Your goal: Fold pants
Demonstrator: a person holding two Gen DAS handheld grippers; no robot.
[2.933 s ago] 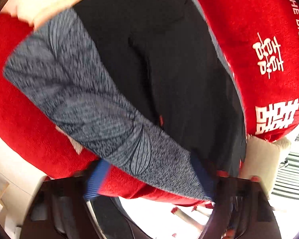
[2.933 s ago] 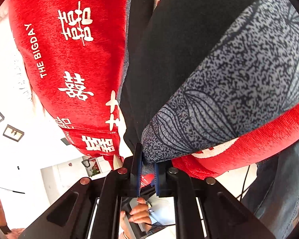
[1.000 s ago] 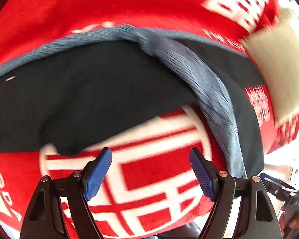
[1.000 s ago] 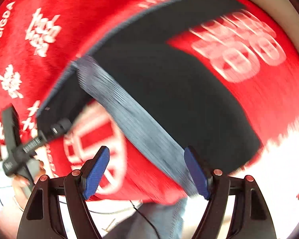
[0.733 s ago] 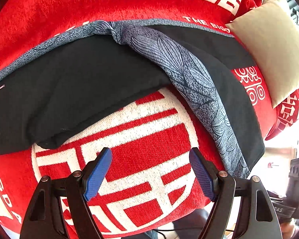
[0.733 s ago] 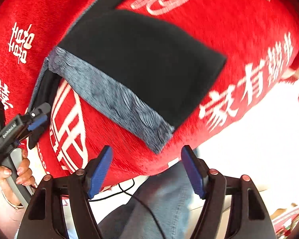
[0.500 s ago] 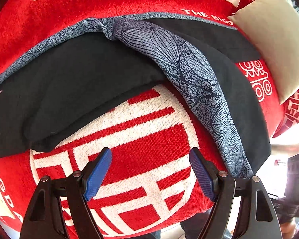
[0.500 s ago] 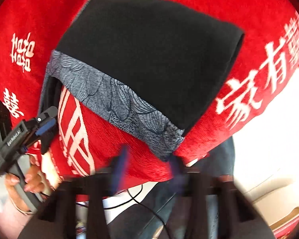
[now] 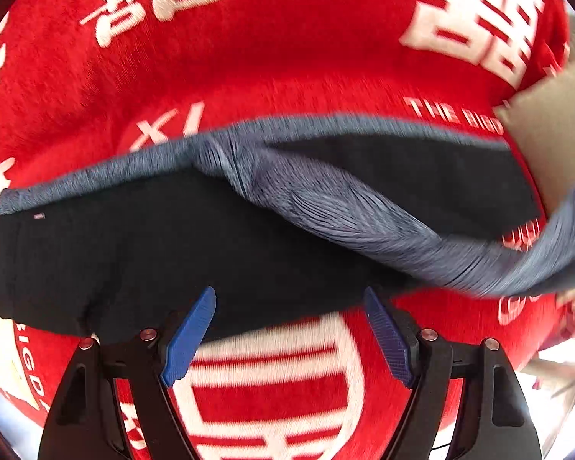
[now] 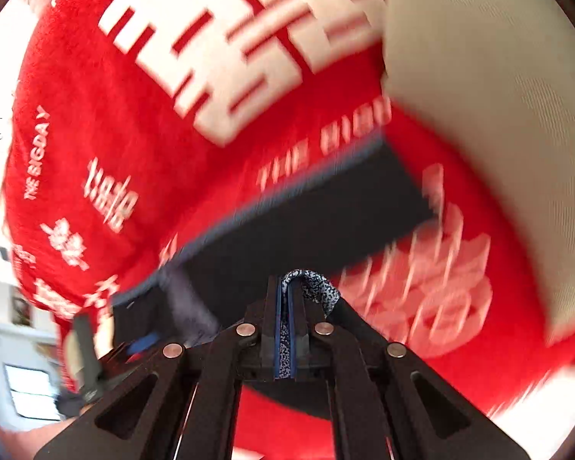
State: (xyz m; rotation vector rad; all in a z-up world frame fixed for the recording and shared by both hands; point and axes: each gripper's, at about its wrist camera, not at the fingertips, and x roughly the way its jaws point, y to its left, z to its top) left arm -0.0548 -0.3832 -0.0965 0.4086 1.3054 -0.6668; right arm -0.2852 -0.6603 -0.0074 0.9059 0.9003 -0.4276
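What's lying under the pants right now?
Under the pants lies the red blanket with white lettering, showing on every side of them. A beige cushion sits at the far right edge. Whatever the blanket covers is hidden.

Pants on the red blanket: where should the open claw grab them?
Probably the black hem edge of the pants, right ahead of the open left claw. Come from the near side, low over the blanket; that edge lies free, so a finger might slip under.
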